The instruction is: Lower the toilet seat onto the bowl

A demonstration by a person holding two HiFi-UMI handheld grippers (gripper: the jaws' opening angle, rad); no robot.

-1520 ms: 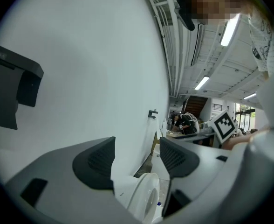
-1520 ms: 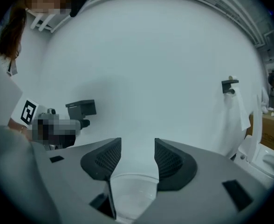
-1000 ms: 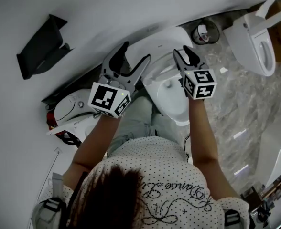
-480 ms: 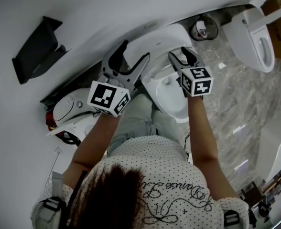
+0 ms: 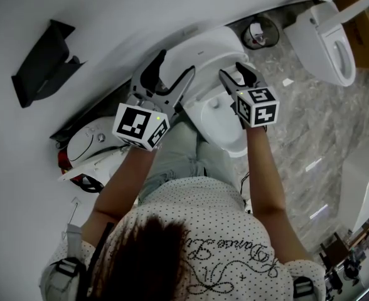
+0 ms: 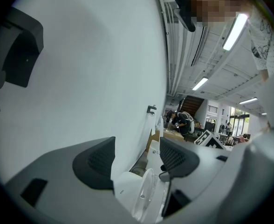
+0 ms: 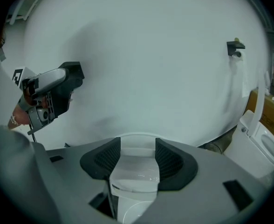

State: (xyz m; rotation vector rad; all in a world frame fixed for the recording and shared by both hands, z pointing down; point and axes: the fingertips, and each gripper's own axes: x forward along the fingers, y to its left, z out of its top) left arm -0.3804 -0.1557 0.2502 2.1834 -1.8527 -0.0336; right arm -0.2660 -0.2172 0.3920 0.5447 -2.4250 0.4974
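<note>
Right tool [image 7: 137,157] poised over the bowl [image 5: 225,133], jaws just been opening and now standing apart, raised toilet seat [image 7: 136,177] upright in the gap just ahead of them, left tool [image 5: 176,66] off to its left, jaws wide apart, empty.
</note>
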